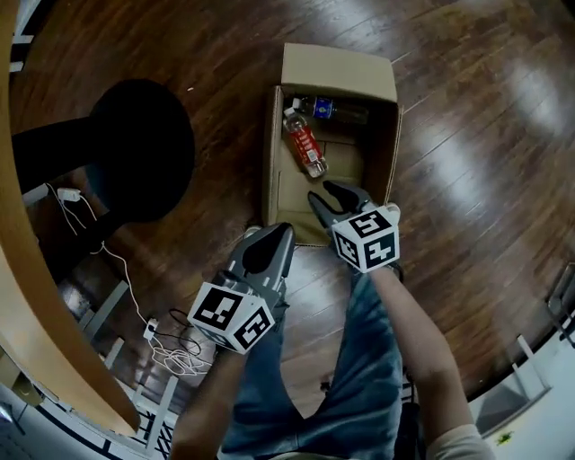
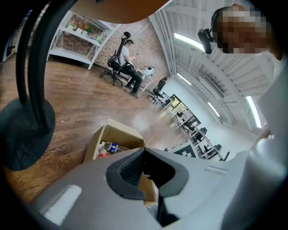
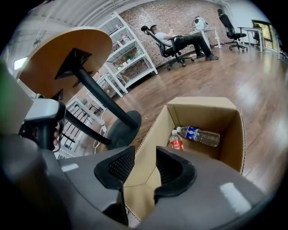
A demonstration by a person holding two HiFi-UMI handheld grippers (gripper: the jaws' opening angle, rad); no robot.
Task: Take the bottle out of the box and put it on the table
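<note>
Box [image 1: 392, 144] is sitting open on the floor [image 1: 476, 108], with a red-label bottle [image 1: 305, 144] and a blue-label bottle [image 1: 337, 110] lying inside. We're holding the right gripper [image 1: 331, 191] spread and empty over its near edge, and the left gripper [image 1: 278, 232] pressed together beside it.

An open-plan office, loft-like; a wood floor [image 1: 485, 135] runs throughout; a brick wall [image 3: 180, 13] closes the far end, with white shelves [image 3: 135, 63] of plants along it; a person [image 3: 180, 41] leans back in a swivel chair [image 3: 155, 38] beside a white desk [image 3: 204, 31], a second chair [image 3: 229, 20] close by; rows of desks [image 2: 193, 128] recede down a long white hall under strip lights [image 2: 189, 41]; a round wooden bench [image 3: 67, 54] stands on a black pedestal foot [image 1: 139, 148]; cables [image 1: 171, 346] trail over the floor near it
</note>
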